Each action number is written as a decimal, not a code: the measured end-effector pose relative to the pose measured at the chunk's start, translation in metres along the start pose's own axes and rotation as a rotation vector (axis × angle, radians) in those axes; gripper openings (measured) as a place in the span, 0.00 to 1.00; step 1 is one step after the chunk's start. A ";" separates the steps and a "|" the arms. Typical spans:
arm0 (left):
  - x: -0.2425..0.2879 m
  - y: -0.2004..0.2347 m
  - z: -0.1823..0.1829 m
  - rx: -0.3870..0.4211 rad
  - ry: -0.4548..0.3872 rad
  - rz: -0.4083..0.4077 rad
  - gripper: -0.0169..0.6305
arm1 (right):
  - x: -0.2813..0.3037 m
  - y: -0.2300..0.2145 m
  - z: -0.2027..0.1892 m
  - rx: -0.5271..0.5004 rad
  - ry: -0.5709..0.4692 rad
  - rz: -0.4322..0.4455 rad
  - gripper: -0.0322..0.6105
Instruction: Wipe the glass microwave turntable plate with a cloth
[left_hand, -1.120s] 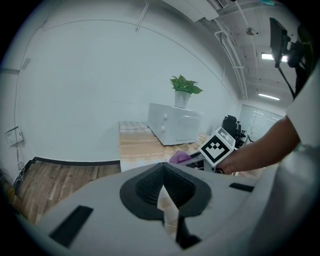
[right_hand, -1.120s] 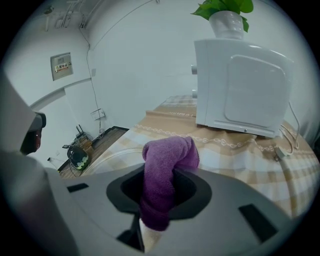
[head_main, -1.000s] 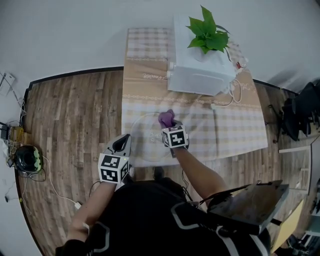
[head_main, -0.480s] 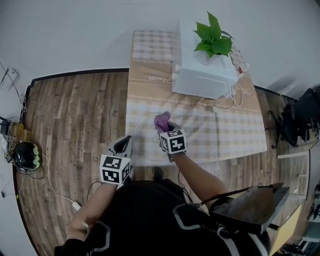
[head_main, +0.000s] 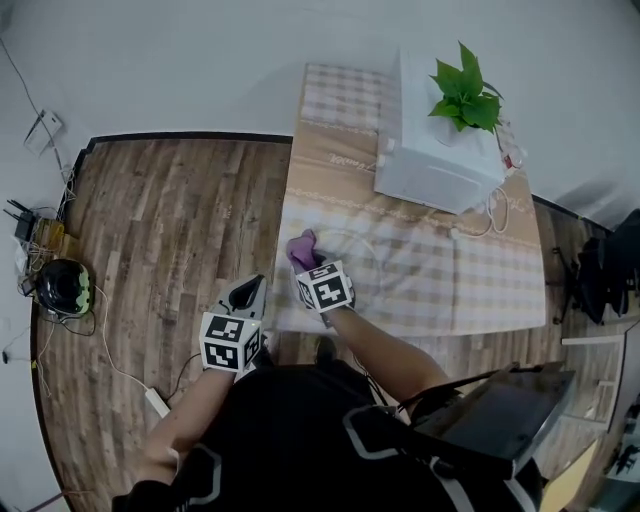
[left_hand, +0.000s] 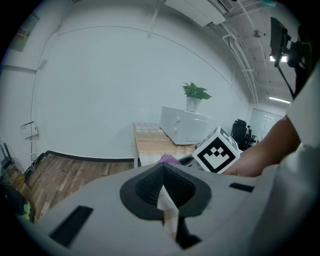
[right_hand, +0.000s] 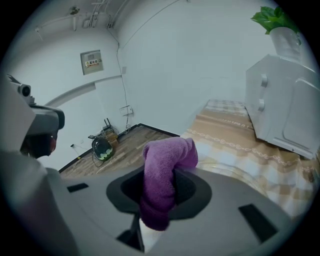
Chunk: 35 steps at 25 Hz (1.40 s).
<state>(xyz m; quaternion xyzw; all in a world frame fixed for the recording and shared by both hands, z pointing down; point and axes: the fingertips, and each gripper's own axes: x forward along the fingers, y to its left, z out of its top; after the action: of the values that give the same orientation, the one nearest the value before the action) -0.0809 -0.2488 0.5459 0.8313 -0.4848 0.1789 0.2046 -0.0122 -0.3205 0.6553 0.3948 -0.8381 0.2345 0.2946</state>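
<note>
The glass turntable plate (head_main: 362, 262) lies on the checked tablecloth (head_main: 470, 270), near the table's front left corner. My right gripper (head_main: 305, 263) is shut on a purple cloth (head_main: 300, 247) and holds it down at the plate's left rim. In the right gripper view the cloth (right_hand: 169, 159) folds up and over the closed jaws of the right gripper (right_hand: 157, 200). My left gripper (head_main: 252, 288) sits just off the table's left front corner. In the left gripper view the left gripper (left_hand: 165, 200) is shut, with a strip of checked tablecloth (left_hand: 169, 212) pinched between its jaws.
A white microwave (head_main: 435, 165) with a potted plant (head_main: 465, 100) on top stands at the table's back right, with white cables (head_main: 490, 215) beside it. On the wooden floor to the left lie a round black device (head_main: 62, 288) and a power strip (head_main: 158, 402).
My right gripper has carried the purple cloth leftward across the plate to its left rim. The left gripper has stayed by the table's corner. The head view has shifted.
</note>
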 end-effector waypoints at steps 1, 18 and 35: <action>-0.003 0.003 -0.002 -0.004 0.002 0.010 0.03 | 0.004 0.002 -0.004 -0.006 0.012 -0.001 0.20; 0.013 -0.018 0.000 0.024 0.024 -0.043 0.03 | -0.015 -0.037 -0.036 0.060 0.045 -0.067 0.20; 0.043 -0.070 0.003 0.072 0.043 -0.183 0.03 | -0.077 -0.113 -0.080 0.116 0.060 -0.257 0.20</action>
<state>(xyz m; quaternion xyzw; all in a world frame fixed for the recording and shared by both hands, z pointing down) 0.0011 -0.2505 0.5532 0.8749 -0.3957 0.1944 0.2006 0.1426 -0.2949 0.6786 0.5082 -0.7563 0.2546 0.3239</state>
